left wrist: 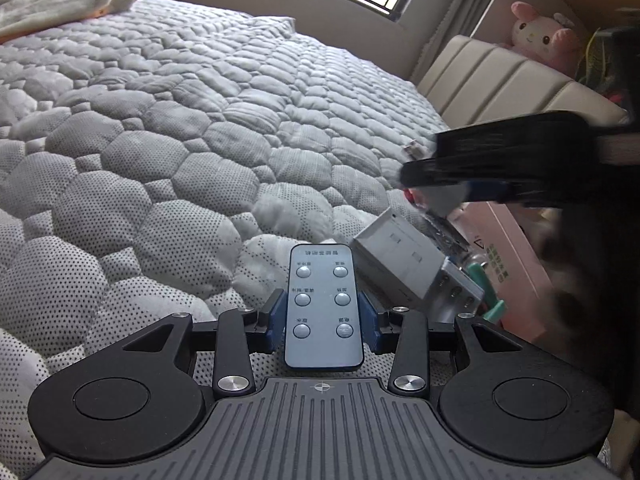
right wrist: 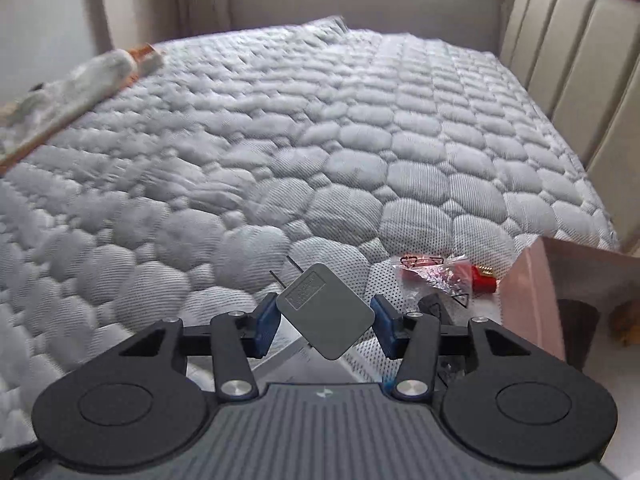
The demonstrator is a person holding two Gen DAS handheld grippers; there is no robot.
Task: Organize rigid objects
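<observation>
Remote [left wrist: 323, 307] pinched in left hand-held gripper [left wrist: 323, 316] over quilted bed [left wrist: 160, 140]; right hand-held gripper [right wrist: 325, 320] clamps grey square adapter [right wrist: 326, 310] corner to corner, tilted.

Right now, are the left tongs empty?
No, the left tongs grip a grey remote between their blue pads.

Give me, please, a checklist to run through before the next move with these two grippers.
1. Left gripper grips the remote squarely: ok.
2. Right gripper grips the grey adapter squarely: not ok, pinched corner to corner.
3. Pink box has free room: cannot tell.
4. Bag of red parts cleared off the mattress: not ok.
5. White box apart from the remote: cannot tell.
</observation>
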